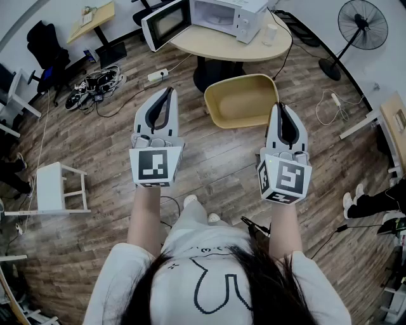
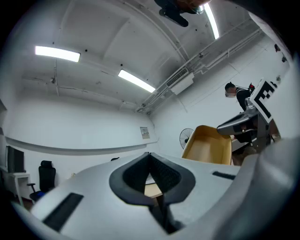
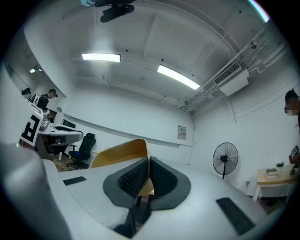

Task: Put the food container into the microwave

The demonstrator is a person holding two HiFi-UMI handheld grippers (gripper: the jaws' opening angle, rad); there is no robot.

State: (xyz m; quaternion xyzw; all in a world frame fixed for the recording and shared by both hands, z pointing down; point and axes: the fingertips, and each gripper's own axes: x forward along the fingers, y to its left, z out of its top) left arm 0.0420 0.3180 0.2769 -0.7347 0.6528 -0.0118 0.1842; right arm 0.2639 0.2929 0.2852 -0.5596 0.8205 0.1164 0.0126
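Left gripper (image 1: 169,91) and right gripper (image 1: 280,106) are both closed on nothing. Far ahead stands an open white microwave (image 1: 219,13), its top cut off. A small white item (image 1: 269,33) beside it is unidentifiable.

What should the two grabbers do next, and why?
Probably move both closer to the round table. The left gripper and right gripper are shut and hold nothing, and the microwave, its door open, stands beyond the yellow chair.

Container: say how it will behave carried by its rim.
Probably light: the right tongs alone hold the container off the floor by one thin wall. Likely fairly stiff: its rim shows no sag from that pinch. It may swing or slip, gripped at one edge only.
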